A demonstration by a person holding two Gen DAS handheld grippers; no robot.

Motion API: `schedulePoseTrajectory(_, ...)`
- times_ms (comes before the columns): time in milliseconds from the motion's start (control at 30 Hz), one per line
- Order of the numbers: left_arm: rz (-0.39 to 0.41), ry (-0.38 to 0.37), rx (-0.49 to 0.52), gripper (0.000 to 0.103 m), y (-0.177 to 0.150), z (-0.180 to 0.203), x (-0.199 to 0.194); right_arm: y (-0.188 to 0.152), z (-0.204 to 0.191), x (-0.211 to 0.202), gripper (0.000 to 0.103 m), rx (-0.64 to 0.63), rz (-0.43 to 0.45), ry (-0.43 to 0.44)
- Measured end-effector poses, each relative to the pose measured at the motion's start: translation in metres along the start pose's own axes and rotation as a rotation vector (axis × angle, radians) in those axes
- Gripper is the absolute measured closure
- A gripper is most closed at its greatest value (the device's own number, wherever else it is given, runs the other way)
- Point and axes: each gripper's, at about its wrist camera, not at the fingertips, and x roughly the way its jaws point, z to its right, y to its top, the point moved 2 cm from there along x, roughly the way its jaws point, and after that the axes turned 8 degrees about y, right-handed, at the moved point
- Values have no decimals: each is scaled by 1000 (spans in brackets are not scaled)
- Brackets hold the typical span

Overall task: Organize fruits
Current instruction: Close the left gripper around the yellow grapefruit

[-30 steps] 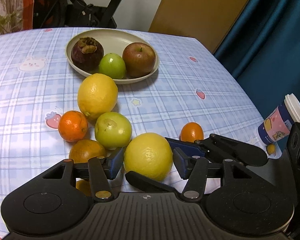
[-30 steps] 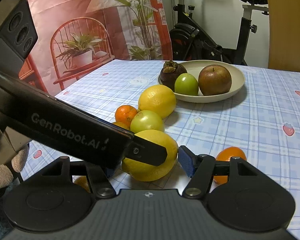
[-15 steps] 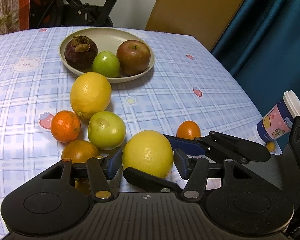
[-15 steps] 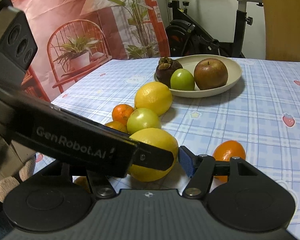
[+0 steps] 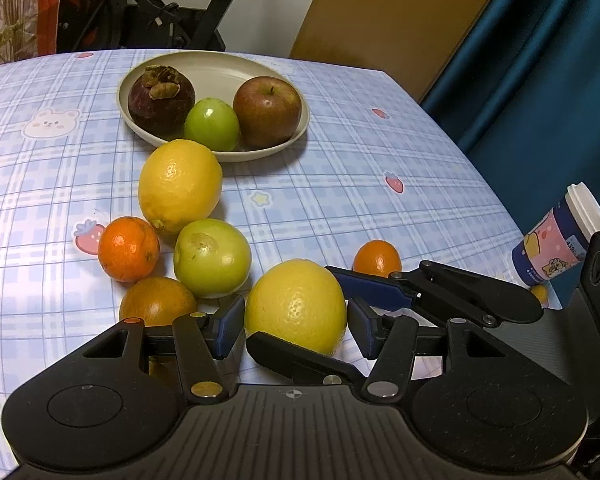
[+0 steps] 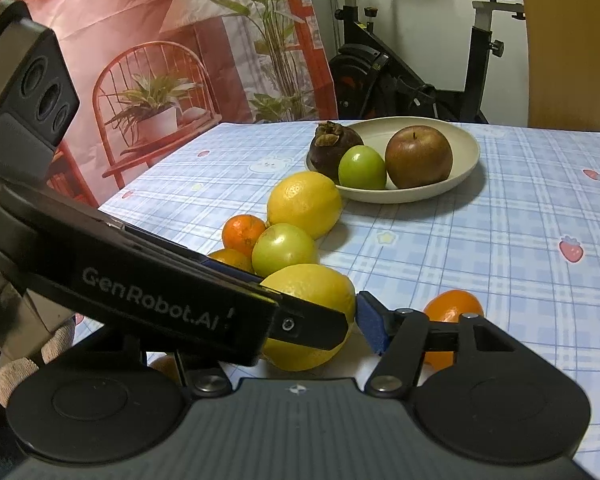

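Observation:
A beige plate (image 5: 236, 65) at the back holds a mangosteen (image 5: 161, 101), a small green fruit (image 5: 212, 125) and a red apple (image 5: 267, 112). In front of it lie a lemon (image 5: 180, 185), two oranges (image 5: 128, 249), a green fruit (image 5: 212, 257) and a small orange (image 5: 376, 258). My left gripper (image 5: 296, 330) is open, its pads on either side of a near lemon (image 5: 296, 306) on the table. My right gripper (image 6: 300, 330) is open around the same lemon (image 6: 312, 312), crossing the left one. Its left finger is hidden behind the left gripper's body.
A pink and blue paper cup (image 5: 560, 236) with a white lid stands at the table's right edge. The table (image 5: 380, 168) has a blue checked cloth. An exercise bike (image 6: 420, 60) and a printed curtain stand behind it.
Both grippers have shifted a little relative to the table. The plate sits slightly lower in the left view. The near lemon stays between the pads, which remain apart.

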Motion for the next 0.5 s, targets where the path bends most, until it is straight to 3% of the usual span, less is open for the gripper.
schedulePoseTrajectory(500, 23, -33, -36, 44, -3, -7, 2, -6, 2, 8, 39, 0, -44, 6)
